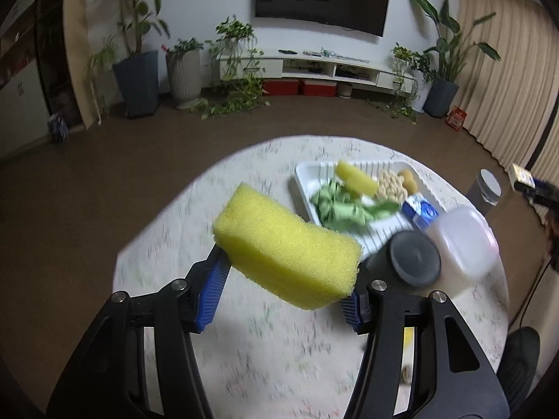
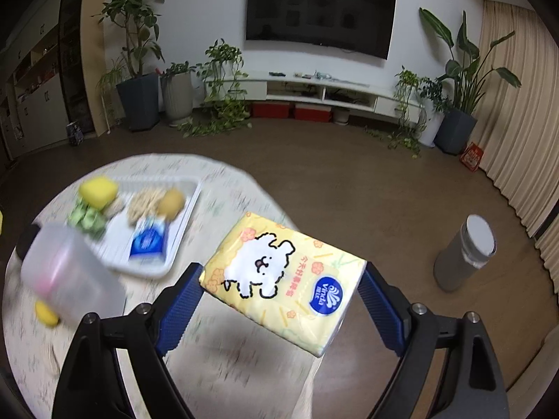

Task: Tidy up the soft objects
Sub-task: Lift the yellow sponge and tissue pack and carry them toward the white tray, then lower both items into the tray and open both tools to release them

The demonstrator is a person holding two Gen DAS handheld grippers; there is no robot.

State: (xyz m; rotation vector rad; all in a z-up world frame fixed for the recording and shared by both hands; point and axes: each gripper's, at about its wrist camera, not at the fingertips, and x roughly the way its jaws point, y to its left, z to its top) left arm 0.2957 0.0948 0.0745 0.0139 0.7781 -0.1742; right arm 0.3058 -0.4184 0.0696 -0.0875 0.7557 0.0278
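Marbled round table under left gripper clamping sponge, right gripper clamping tissue pack.

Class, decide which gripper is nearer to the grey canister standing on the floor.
Right. The right gripper, holding the tissue pack, sits at the table edge beside the grey canister; the left gripper, holding the sponge, sits farther across the table.

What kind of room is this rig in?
Most likely a home living room: wall-mounted TV above a low media console, potted plants along the wall, and a round table up front.
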